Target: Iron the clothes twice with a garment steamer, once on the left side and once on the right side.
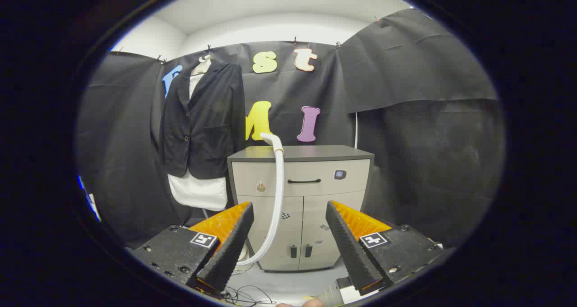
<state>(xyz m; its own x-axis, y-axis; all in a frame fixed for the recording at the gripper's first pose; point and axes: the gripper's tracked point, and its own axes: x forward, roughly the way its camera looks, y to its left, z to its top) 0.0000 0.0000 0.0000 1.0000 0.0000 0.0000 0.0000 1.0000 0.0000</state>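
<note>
The gripper (288, 239), jaws apart and empty, faces a cabinet (299, 199) whose top carries the steamer's white hose (277, 194). The dark jacket (200, 122) hangs beyond, to the cabinet's left. Ironing appears not yet begun; next, seemingly, comes grasping the steamer.

From my seat, the white corrugated steamer hose (278, 194) drops down the front of the grey two-door cabinet (315, 199) and its lower end slips behind the left finger (230, 248) of the open, empty gripper (288, 246), so I cannot see what it joins. Its upper end curls out of sight over the cabinet top. The dark buttoned blazer (203, 122) covers most of the white shirt (198, 192) beneath. A grey ribbed cylinder (331, 296) below the right finger is cut off; I cannot tell what it is.
</note>
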